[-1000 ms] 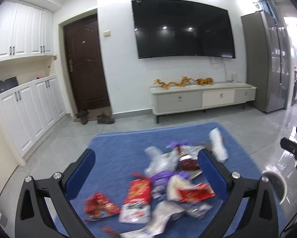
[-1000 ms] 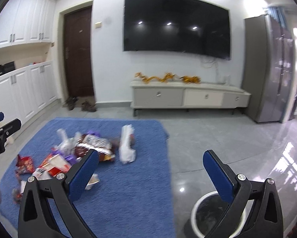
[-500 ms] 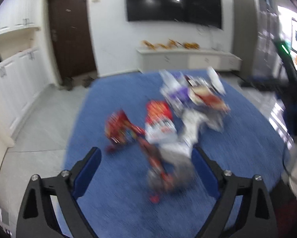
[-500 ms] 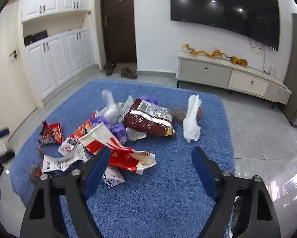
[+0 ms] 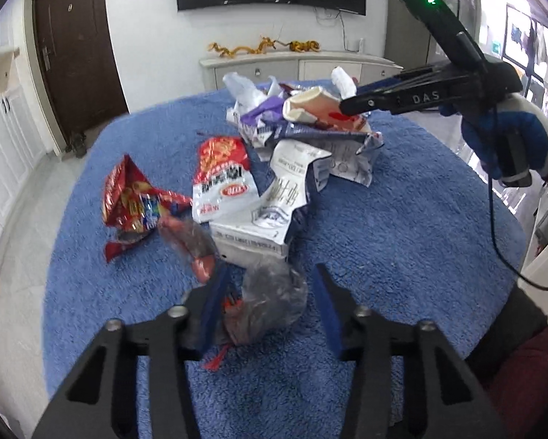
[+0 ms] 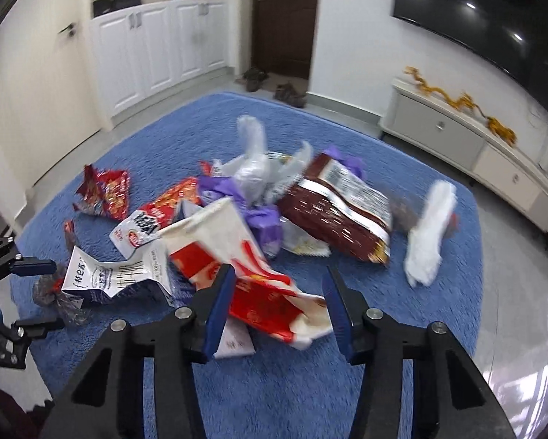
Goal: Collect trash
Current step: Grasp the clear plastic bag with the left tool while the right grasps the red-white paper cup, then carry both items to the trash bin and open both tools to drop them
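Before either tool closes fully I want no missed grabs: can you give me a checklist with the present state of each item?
1. Left tool straddles the crumpled clear wrapper, jaws closing: ok.
2. Left pads pressing the wrapper: cannot tell.
3. Right tool straddles the red and white bag, jaws closing: ok.
4. Right pads gripping the bag: not ok, a gap shows.
5. The two tools apart from each other: ok.
6. Bin within reach: cannot tell, none in view.
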Tool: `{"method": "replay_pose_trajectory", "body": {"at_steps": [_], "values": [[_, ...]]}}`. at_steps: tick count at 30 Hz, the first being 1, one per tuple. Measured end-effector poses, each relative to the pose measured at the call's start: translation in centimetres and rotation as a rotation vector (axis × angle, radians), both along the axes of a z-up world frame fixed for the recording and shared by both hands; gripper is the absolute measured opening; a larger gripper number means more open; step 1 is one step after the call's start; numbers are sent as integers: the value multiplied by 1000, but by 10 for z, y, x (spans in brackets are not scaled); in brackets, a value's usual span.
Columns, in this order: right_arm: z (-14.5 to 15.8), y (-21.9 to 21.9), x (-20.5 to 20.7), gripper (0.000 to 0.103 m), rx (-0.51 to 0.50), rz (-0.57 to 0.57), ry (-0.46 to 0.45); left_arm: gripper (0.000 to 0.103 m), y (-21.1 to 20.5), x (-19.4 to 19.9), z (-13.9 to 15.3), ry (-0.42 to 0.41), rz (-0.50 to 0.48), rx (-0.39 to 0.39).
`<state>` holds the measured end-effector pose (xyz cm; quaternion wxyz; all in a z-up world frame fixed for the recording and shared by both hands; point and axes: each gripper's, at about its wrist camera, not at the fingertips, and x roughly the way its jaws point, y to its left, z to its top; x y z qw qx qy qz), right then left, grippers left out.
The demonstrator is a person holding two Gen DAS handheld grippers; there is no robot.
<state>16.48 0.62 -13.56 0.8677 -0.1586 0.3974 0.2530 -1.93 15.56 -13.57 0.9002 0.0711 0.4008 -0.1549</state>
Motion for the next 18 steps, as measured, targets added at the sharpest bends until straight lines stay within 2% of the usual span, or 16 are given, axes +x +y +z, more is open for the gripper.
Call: {"method": "replay_pose_trajectory", "body": {"at_steps": [2,4,6,7,10,13,18], "values": [[-3,10,2,46,-15,46,-4,28,5,4,-2,36,10,-25],[-8,19,6,39,-37,78,-5,20,6,6,-4,60,17,-37],[-14,25,10,19,-52,97,7,12,8,8,-3,75,25,-63],[-18,27,13,17,-54,106,17,9,8,8,-3,80,30,-75],[-16,27,12,12,-43,114,-3,6,10,4,5,69,44,-84],[-4,16,7,4,10,97,-31,4,10,-1,13,50,59,-73],[10,-13,-1,4,115,43,-32,3,12,-7,33,18,101,-56]]}}
